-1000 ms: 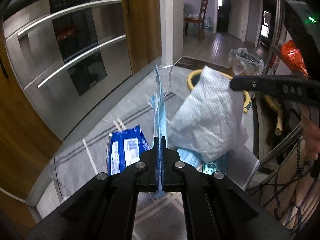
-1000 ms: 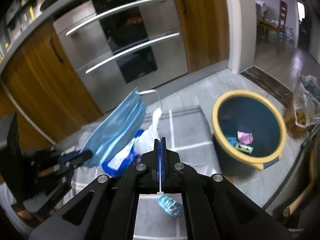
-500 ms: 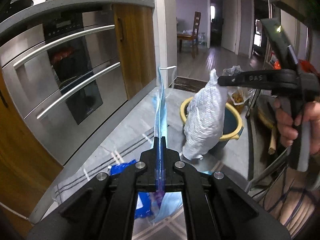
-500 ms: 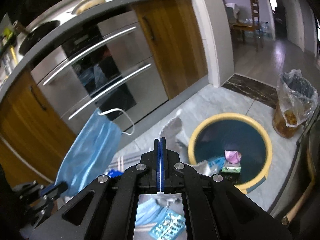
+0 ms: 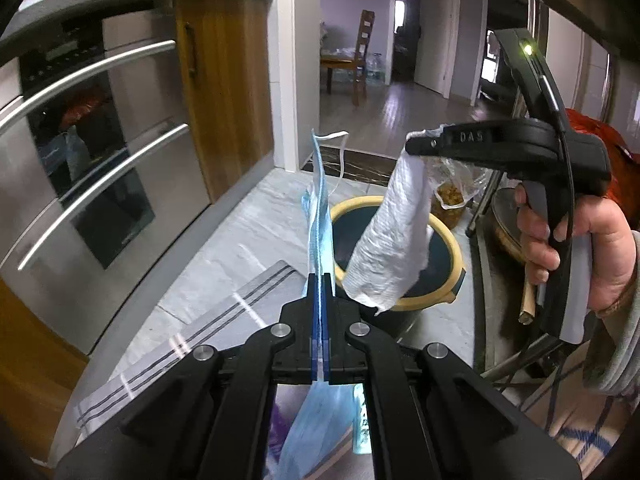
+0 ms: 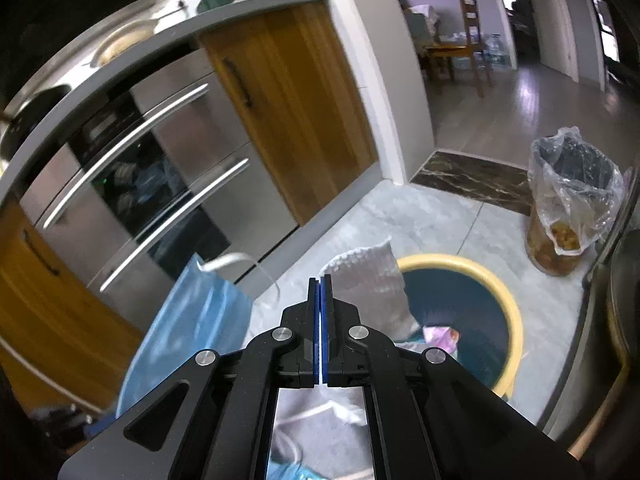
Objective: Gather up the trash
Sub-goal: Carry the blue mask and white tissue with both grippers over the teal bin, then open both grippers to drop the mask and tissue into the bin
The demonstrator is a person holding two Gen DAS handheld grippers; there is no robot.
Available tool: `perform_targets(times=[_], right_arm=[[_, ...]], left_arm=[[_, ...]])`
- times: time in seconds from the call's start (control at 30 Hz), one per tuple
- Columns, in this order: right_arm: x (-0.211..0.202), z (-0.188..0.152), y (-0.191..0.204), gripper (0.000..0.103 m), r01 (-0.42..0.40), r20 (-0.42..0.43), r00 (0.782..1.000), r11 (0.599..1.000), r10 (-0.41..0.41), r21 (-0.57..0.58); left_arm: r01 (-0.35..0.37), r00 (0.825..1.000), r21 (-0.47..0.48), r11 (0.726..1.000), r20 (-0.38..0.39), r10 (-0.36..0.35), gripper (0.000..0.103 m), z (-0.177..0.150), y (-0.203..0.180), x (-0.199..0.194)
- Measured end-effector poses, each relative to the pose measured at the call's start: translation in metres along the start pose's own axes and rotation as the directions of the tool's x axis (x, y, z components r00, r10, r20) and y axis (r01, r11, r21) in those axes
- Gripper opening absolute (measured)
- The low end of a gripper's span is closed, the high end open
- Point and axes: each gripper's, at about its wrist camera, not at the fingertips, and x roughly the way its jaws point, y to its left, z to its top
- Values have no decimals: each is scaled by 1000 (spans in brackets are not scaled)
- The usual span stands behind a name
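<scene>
Left wrist view, left tongs [image 5: 320,300]: pressed together and pinching the blue face mask [image 5: 318,216], which is standing up edge-on between the pads with its white ear loop [image 5: 338,148] curling off the top.
Right wrist view, right tongs [image 6: 320,300]: pressed together and pinching the white paper towel [image 6: 372,280]; the left wrist view is showing the same towel hanging from the tong tips in a limp roll.
Hand: a person's hand [image 5: 576,240] is squeezing the right tool's trigger.
Where the trash is: both pieces are hanging in the air near the yellow-rimmed bin [image 6: 508,312]; the towel is hanging by the near rim, the mask well off to the left.
Already done: a pink wrapper [image 6: 440,336] is lying inside the bin, so some trash looks collected.
In hand: carrying both pieces to the bin; neither is dropped yet.
Left to do: bringing each piece over the opening and letting go.
Still on the floor: a small printed packet [image 5: 362,420] and some pale scraps are showing under the tongs, on the striped mat [image 5: 224,312]; they are likely waiting for another trip.
Not part of it, as far as I can judge: the lined waste pail [image 6: 568,208] by the doorway.
</scene>
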Motion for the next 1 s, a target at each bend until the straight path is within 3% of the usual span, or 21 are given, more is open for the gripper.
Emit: perform_targets(times=[0.47,0.7,1.0], right_arm=[[16,28,-56,1,81,32,996,991,-85,109],[34,20,-83,1,150,-14,989,979,-150,136],[62,2,-113,2,190,-148,976,954,-158,234]], left_arm=[[90,993,68,994,-87,-84,1,29,-38,91],[195,972,6,981,-132,-192,1,46,-51,136],[154,960,75,985,-246,-131,1,32,-75,185]])
